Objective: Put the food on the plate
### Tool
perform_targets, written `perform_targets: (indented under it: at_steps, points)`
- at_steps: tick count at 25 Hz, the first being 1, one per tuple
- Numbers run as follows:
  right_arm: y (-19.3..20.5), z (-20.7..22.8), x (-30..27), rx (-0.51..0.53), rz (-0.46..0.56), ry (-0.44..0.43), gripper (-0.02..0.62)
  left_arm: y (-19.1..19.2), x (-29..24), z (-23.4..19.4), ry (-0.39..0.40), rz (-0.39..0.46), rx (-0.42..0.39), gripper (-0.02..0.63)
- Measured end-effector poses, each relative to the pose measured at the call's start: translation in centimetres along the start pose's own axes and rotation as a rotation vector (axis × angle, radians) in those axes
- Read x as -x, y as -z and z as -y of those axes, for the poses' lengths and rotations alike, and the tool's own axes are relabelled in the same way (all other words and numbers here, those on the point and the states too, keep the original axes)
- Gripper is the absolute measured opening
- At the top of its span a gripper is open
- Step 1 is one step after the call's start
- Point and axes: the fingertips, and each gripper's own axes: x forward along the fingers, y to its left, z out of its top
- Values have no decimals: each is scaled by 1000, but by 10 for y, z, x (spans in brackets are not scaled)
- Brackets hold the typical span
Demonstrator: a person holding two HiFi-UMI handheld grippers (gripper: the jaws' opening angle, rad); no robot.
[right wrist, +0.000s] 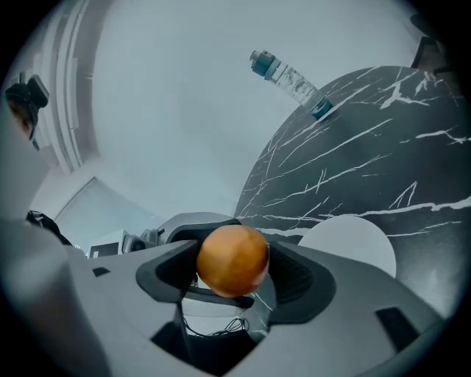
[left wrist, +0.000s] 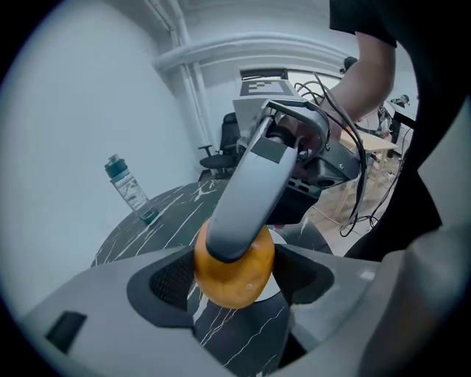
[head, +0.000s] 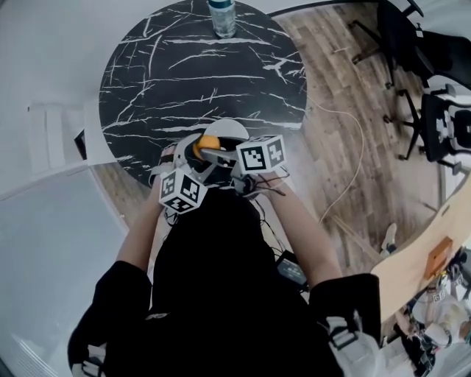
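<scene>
Gripping one orange (head: 208, 144), left tool (left wrist: 235, 283); right tool (right wrist: 234, 269) gapes around it; one plate (right wrist: 353, 243), one bottle (head: 221, 16).

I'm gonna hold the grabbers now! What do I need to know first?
Left gripper: shut on the orange.
Right gripper: jaws open wide around the same orange, crossing the left's.
Orange: held just over the white plate, at the near edge of the table.
Done: orange is at the plate.
Left: set it down on the plate and let go.
</scene>
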Motion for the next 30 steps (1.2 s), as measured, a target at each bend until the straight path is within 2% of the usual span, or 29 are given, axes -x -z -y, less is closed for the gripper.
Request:
perform_targets:
  at_steps: [1,5,9,12,16,17,19,20,21,23,25,30]
  points:
    - [1,0,0,4,-3,2,285,-1,-1,2,1,-1,-8,327]
    - [3,3,5,34,-9,21,282,-3,-5,6,-9,4,2,327]
    - [7,6,16,109,-21,65,281,1,-8,9,-8,-12,37,327]
    - [2,14,32,213,-20,152,281,14,-3,0,-31,-16,169,327]
    - [-14,24,55,586,-58,409,281,33,8,-22,-98,20,464,325]
    - [-16,22,57,669,-70,451,281,36,12,-28,-120,39,541,318]
    - [-19,18,57,753,-75,483,281,43,20,-39,-172,66,655,233]
    - [-20,16,56,767,-73,488,281,46,24,-44,-204,71,682,171]
    - [-21,15,56,778,-72,495,281,49,28,-47,-233,72,695,110]
    - [-23,14,56,809,-80,519,281,50,34,-51,-266,81,706,32]
    - [-24,14,56,840,-97,538,281,50,35,-50,-267,97,724,2]
    - [-24,19,51,951,-178,605,281,57,34,-42,-251,104,797,2]
